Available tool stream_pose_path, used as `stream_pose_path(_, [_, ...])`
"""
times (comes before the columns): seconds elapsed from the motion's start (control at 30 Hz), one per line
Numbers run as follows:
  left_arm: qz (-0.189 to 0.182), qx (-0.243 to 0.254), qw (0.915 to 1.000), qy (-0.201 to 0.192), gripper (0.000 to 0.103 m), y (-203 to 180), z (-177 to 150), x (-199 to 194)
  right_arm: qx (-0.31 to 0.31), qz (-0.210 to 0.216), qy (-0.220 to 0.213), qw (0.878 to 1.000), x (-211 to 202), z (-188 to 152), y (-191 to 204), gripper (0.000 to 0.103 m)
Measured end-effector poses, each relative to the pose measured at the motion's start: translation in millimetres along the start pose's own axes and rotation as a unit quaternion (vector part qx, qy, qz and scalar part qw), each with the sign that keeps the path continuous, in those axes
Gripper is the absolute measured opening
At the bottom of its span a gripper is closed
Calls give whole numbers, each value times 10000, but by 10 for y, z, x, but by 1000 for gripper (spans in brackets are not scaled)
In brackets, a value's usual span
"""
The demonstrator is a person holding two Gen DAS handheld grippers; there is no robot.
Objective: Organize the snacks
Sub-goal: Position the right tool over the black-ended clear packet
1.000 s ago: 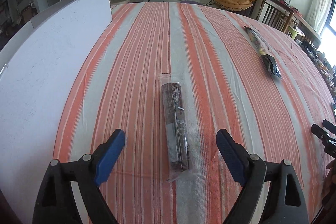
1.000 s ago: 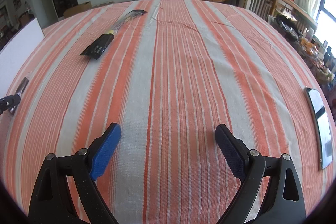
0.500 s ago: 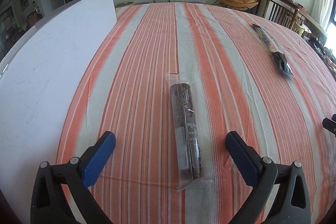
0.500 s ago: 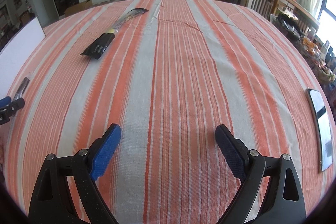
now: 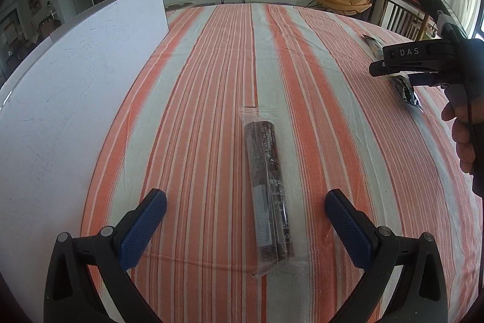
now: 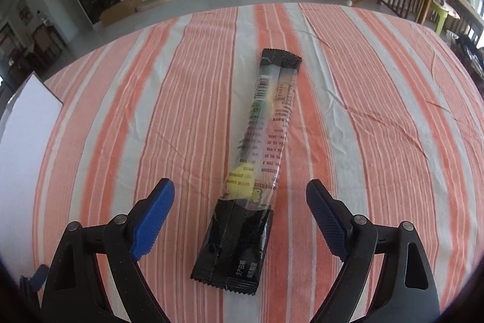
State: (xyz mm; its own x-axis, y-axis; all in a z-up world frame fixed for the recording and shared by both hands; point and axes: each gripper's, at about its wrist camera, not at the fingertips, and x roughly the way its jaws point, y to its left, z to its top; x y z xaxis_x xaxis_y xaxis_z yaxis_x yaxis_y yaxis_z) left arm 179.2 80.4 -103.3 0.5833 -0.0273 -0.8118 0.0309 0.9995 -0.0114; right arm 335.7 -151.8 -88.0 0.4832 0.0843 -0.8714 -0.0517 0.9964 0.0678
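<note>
Orange-and-white striped tablecloth (image 5: pixel 193 99) covers the table. Left gripper (image 5: pixel 245 220) spread wide, long dark-brown snack stick in clear wrapper (image 5: pixel 267 189) lying flat between its 2 pads, untouched. White flat board (image 5: pixel 75 80) lies along the left edge, near. Right gripper (image 6: pixel 240 211) jaws closing, not yet touching the long black-and-yellow snack packet (image 6: pixel 257 165) lying between them. Cloth bare on both sides of each snack. Far table edge just beyond the packet; hand (image 5: pixel 462 123) at right.

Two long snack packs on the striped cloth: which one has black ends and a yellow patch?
The pack between the right tongs: black-ended snack pack, with yellow near its lower end. The other, the clear-wrapped brown pack, lies between the left tongs.
</note>
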Motion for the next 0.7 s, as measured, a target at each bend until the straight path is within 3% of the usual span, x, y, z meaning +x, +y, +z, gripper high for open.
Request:
stream_pose_path(0.03, [1,1,10000,0,103,0,-1,1,-191,-319,-75,9993,-13,-21,58,73])
stream_pose_path(0.07, [2,1,10000,1,103,1,4,2,-320,-297,-202,9988,-72,-59,73,44])
stream_pose_path(0.1, [0,0,10000,0,103,-2,4,5,-367,-212,-168,9990,-88,-94,82,32])
stream_pose_path(0.17, [3,2,10000,-1,103,-4,11,6,-444,-29,-91,9990,-165,-210,73,22])
stream_pose_path(0.27, [3,3,10000,-1,103,-7,12,7,-716,243,-45,9971,-391,-572,68,20])
stream_pose_path(0.43, [7,4,10000,-1,103,-9,7,5,-755,488,-100,9959,-893,-1400,-19,20])
stream_pose_path(0.57, [7,3,10000,0,103,-10,7,3,-751,249,-531,9955,-1106,-1871,-68,20])
stream_pose_path(0.63, [9,3,10000,0,103,-10,9,3,-809,102,-646,9946,-1092,-1989,-61,36])
stream_pose_path(0.67, [7,3,10000,1,103,-10,7,3,-867,8,-715,9937,-1084,-2005,-41,60])
stream_pose_path(0.7, [6,2,10000,1,103,-10,7,3,-934,-78,-732,9929,-1077,-2009,-24,78])
